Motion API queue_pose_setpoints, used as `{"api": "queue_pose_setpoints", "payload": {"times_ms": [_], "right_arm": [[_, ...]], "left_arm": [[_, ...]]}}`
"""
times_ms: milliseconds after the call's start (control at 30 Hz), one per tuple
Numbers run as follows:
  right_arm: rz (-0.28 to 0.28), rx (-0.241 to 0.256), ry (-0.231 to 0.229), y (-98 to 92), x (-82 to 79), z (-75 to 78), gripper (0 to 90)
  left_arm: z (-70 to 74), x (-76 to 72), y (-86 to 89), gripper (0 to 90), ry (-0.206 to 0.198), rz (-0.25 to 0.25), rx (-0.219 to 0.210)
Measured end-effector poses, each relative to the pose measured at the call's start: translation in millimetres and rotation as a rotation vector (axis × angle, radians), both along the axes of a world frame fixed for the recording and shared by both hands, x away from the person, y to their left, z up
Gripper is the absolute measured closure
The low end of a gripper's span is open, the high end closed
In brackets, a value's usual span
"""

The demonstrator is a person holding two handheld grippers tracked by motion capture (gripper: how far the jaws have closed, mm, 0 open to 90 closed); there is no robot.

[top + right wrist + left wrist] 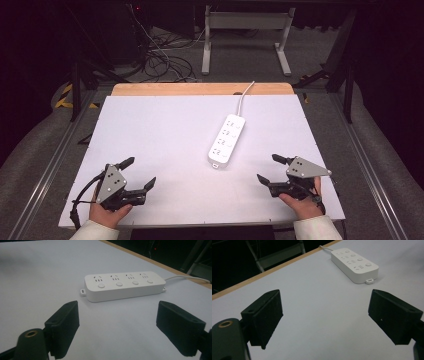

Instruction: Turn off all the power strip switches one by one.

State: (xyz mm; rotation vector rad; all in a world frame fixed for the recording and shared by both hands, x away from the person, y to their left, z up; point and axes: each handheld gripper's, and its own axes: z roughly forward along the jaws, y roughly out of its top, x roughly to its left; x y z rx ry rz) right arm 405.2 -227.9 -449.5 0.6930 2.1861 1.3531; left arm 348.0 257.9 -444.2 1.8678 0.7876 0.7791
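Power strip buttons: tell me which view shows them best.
The right gripper view: the power strip lies side-on and close, so all four round buttons and the sockets show clearly. The left gripper view has it end-on and farther off, at the frame's top. The high view gives its whole outline and cord, with the buttons tiny.

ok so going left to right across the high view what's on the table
left tool → power strip → right tool
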Motion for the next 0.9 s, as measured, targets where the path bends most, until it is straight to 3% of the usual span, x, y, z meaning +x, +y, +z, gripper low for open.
{"api": "queue_pose_setpoints", "payload": {"times_ms": [200,467,667,900], "right_arm": [[-0.001,-0.001,-0.014,0.1,-1.4,0.7,23.2],[-0.008,-0.036,-0.038,1.8,-2.3,2.0,30.4],[0.000,-0.033,-0.028,2.8,-2.2,2.7,32.3],[0.000,-0.052,-0.013,4.9,0.0,6.2,36.3]], "left_arm": [[2.5,-1.6,1.4,12.9,0.004,0.000,-0.018],[3.0,-4.0,-1.1,14.0,-0.029,0.016,0.056],[4.0,-4.2,-0.6,14.0,-0.005,0.015,-0.001],[3.4,-4.0,-1.1,14.1,-0.006,0.017,0.010]]}}
